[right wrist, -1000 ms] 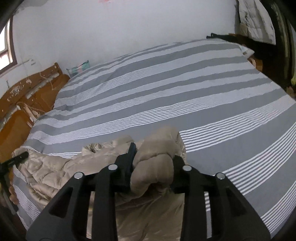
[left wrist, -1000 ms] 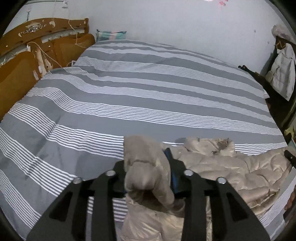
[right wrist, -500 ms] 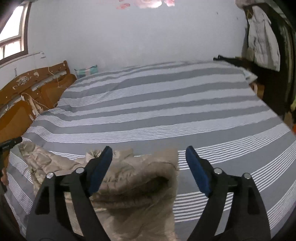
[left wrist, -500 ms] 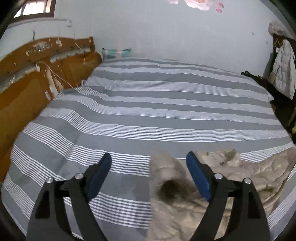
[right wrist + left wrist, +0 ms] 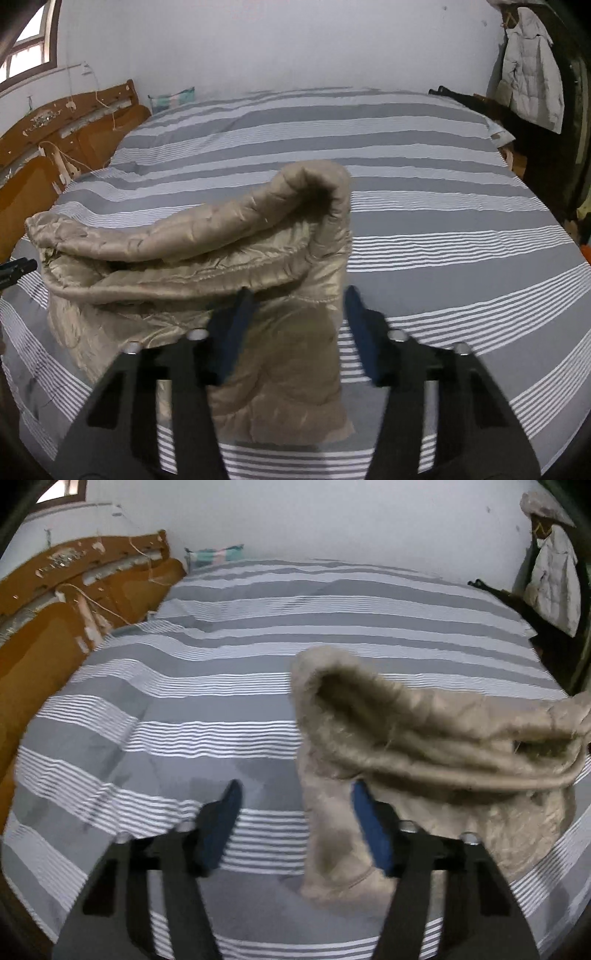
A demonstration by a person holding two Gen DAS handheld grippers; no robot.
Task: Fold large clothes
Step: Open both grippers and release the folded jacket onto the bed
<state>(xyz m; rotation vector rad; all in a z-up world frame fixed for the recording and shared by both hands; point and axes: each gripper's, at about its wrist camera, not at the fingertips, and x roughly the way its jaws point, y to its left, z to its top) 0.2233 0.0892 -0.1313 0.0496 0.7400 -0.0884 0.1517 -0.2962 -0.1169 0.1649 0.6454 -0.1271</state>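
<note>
My left tongs [image 5: 295, 819] are closing, pads not yet pressing the beige jacket [image 5: 424, 746] between them. My right tongs [image 5: 299, 325] close around its other end likewise. Beyond lies the striped bed [image 5: 443, 206].

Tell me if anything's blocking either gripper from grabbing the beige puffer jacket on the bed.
Nothing visible does. The jacket already lies between the closing jaws of the right gripper and partly inside the left gripper, whose jaws are also closing. Only striped bedding surrounds it.

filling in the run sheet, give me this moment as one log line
left gripper: jaws closing, jacket edge between | right gripper: jaws closing around jacket | bed: jacket bunched
</note>
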